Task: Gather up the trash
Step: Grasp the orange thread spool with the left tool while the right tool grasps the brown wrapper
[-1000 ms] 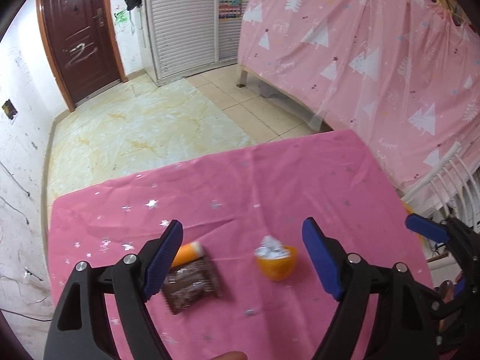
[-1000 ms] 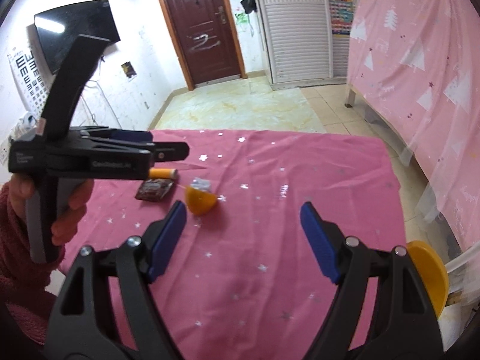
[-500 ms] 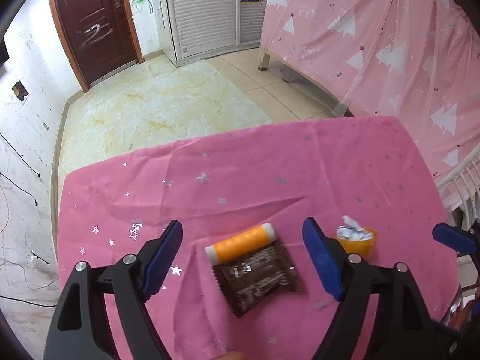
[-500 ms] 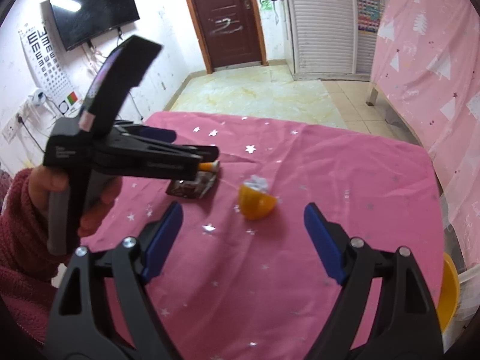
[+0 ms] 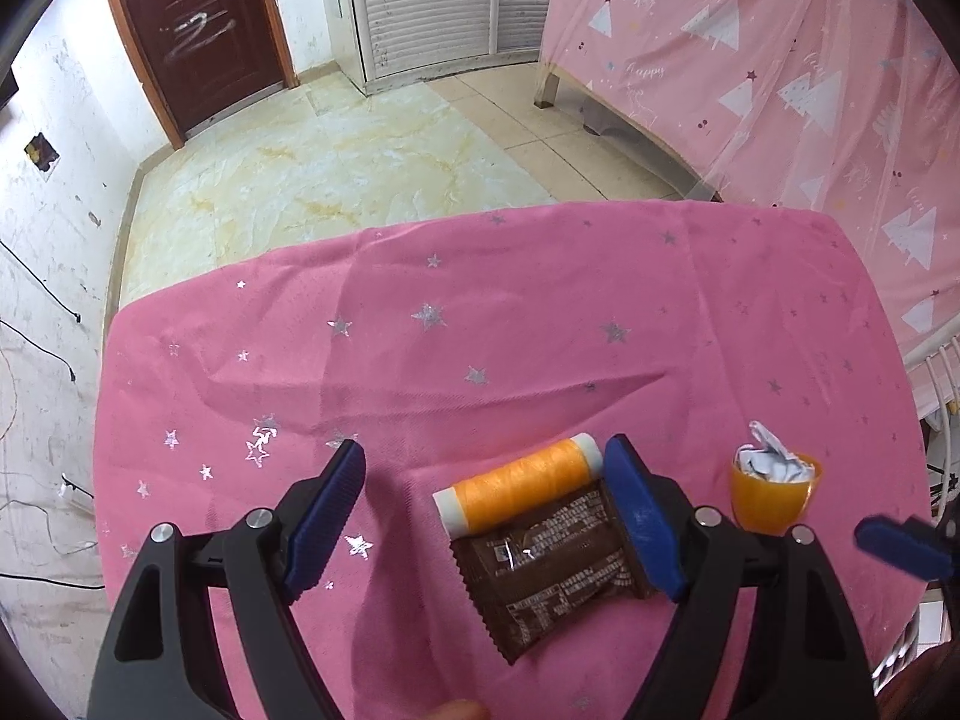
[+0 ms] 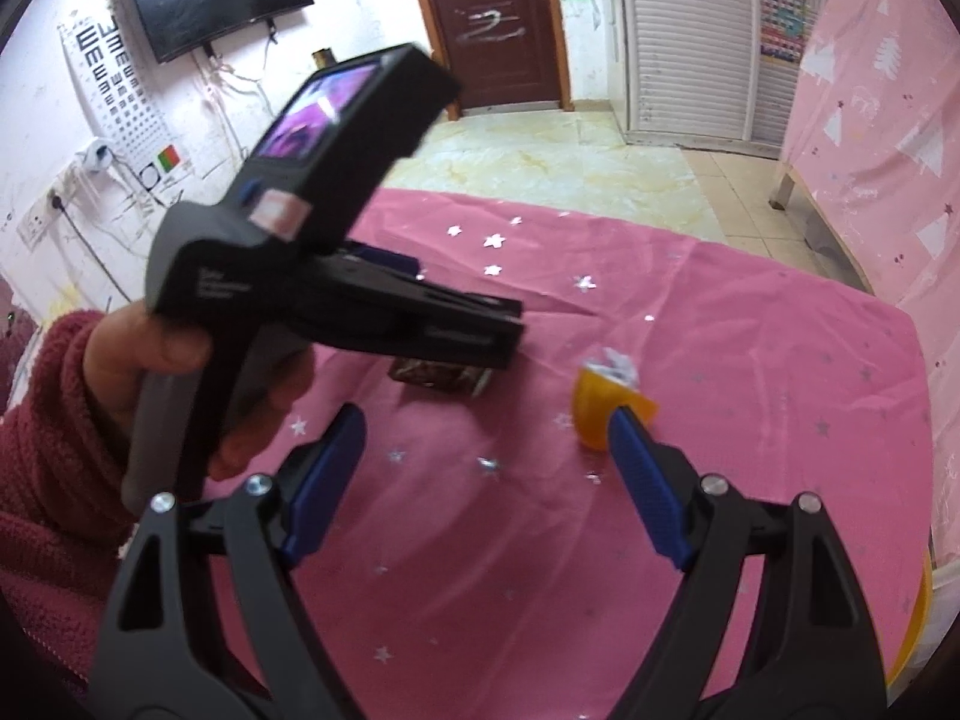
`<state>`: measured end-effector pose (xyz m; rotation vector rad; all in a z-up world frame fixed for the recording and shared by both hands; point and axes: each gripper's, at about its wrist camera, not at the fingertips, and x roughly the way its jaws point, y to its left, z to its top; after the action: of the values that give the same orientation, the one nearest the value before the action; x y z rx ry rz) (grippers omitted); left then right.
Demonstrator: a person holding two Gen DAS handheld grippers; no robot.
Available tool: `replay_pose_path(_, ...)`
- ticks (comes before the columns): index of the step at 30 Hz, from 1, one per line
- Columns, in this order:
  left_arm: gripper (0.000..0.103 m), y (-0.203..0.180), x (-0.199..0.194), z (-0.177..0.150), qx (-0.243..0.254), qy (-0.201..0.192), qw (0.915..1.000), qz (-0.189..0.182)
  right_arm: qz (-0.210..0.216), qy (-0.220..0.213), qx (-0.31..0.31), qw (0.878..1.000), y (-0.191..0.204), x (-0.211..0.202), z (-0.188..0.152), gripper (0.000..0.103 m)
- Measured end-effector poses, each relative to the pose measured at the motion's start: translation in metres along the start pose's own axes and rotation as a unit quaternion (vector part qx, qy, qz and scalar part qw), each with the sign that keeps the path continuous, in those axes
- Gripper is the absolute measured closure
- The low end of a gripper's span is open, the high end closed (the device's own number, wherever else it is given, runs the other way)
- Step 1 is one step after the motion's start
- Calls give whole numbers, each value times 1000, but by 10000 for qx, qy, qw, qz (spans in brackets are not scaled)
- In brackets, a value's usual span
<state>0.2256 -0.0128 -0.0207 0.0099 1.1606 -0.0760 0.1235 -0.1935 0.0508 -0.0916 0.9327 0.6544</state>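
A brown snack wrapper (image 5: 549, 564) lies on the pink star-print tablecloth (image 5: 480, 324), touching an orange thread spool (image 5: 519, 489). An orange half-shell cup (image 5: 771, 495) with crumpled white paper in it stands to their right. My left gripper (image 5: 489, 516) is open just above the cloth, its right finger beside the wrapper and spool. In the right wrist view my right gripper (image 6: 486, 480) is open above the cloth; the cup (image 6: 606, 408) sits by its right fingertip. The left gripper's body (image 6: 336, 288) hides most of the wrapper (image 6: 441, 375).
A yellow bin's rim (image 6: 918, 606) shows past the table's right edge. A pink tree-print curtain (image 5: 780, 60) hangs to the right. Tiled floor, a brown door (image 5: 198, 18) and white shutters lie beyond the table's far edge.
My left gripper has moved forward and left, so the wrapper and spool now lie by its right finger. My right gripper has swung left; the cup now sits at its right fingertip.
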Motion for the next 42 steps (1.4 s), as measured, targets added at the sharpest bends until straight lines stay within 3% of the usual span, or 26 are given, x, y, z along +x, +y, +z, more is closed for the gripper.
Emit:
replay_pose_path(3,32,0,1,1,-36,17,10000,-88,103,74,-99,9999,8,6,1,23)
replay_pose_path(6,53,2,-1,0,18,22,9997,-227,167,183,-177,9995,14,17,5,22)
replay_pose_path(8,74,-1,-1,0,81,11,9998,-197,192,245,-194,9993,16,23,6,20)
replay_pose_path(13,81,5,-2,-2,118,-29,9994,-329,234,410,-177,9987,20,40,9,20)
replay_pose_path(22,87,35,-4,-1,-61,-149,9979,-625,104,587,-40,9982,20,69,22,20)
replay_pose_path(31,87,41,-2,-4,-23,-17,9964,-851,-174,648,-211,9975,33,87,26,20)
replay_pose_path(32,87,41,-1,-4,-17,41,9958,-913,-212,639,-239,9974,34,88,25,23)
replay_pose_path(34,87,45,-2,-7,-32,95,9952,-971,-328,640,-306,9969,36,89,25,41)
replay_pose_path(42,86,43,-6,-20,-18,102,9961,-872,-268,568,-396,9972,40,83,20,57)
